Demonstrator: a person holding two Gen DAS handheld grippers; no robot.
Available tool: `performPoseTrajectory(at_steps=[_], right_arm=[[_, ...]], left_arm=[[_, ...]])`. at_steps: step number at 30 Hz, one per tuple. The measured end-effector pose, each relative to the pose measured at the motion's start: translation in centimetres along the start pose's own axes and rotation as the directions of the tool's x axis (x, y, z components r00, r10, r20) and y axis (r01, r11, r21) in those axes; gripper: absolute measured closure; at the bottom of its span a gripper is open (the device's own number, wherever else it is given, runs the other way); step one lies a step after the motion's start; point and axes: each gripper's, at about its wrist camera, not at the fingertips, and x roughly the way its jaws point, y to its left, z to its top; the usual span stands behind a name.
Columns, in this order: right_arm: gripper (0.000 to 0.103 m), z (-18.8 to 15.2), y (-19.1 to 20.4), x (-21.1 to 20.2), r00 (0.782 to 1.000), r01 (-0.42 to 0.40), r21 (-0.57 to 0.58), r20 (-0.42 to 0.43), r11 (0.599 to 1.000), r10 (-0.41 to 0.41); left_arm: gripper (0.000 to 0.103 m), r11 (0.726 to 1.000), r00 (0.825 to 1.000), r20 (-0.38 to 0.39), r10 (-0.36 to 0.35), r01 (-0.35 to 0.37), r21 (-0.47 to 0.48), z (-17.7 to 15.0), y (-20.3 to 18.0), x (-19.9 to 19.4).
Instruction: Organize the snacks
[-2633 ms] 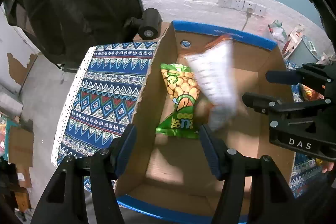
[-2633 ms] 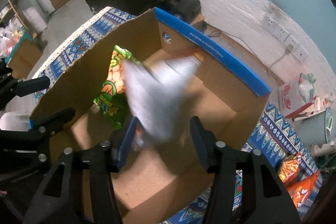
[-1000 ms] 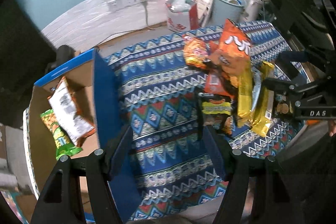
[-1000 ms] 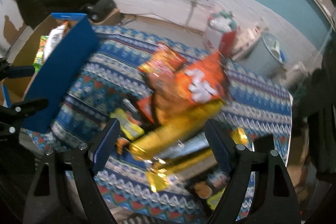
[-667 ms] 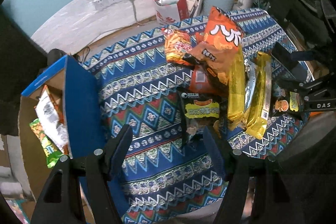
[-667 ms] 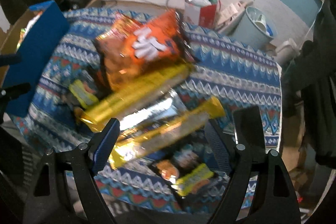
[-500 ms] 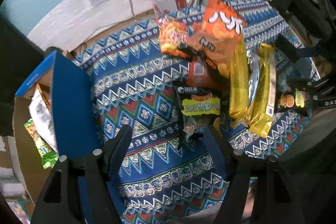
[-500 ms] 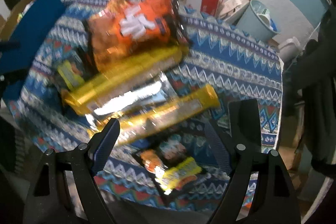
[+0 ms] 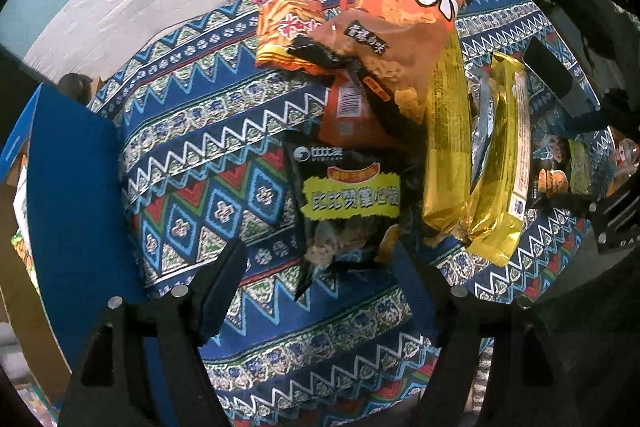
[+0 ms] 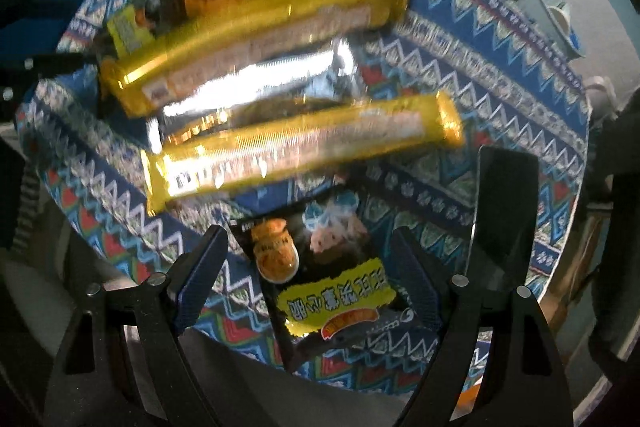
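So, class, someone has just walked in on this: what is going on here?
A person is sorting snacks with a gripping tool in each hand. Both are open and hold nothing. The left tool hovers at a black snack bag on the patterned tablecloth; the right tool frames another black bag. The blue cardboard box waits at the left.

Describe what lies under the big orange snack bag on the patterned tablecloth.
The big orange snack bag overlaps a striped orange packet to its left, a small red packet showing a barcode, and the top of a long gold pack. Anything deeper is hidden.
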Motion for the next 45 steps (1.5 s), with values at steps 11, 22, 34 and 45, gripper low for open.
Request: performPoseTrajectory(at_steps=[11, 22, 34, 45], right_arm=[[0.021, -0.7, 0.4, 3.1, 0.996, 0.043, -0.047, -0.07, 0.998, -0.046], [0.035, -1.2, -1.5, 2.8, 0.999, 0.022, 0.13, -0.03, 0.991, -0.018], [0.035, -3.0, -4.4, -2.0, 0.988, -0.032, 0.344, 0.155, 0.939, -0.023], [0.035, -0.6, -4.5, -3.6, 0.963, -0.03, 0.406, 0.256, 0.913, -0.082]], left_arm=[[0.026, 1.0, 0.999, -0.036, 0.013, -0.012, 0.017, 1.0, -1.2, 2.4], [0.026, 1.0, 0.998, -0.06, 0.019, -0.018, 0.017, 2.2, -2.1, 4.9], [0.04, 1.0, 0.999, -0.039, 0.008, -0.008, 0.006, 2.8, -2.5, 7.0], [0.041, 0.997, 0.998, 0.016, 0.065, -0.064, -0.033, 1.5, -0.2, 4.3]])
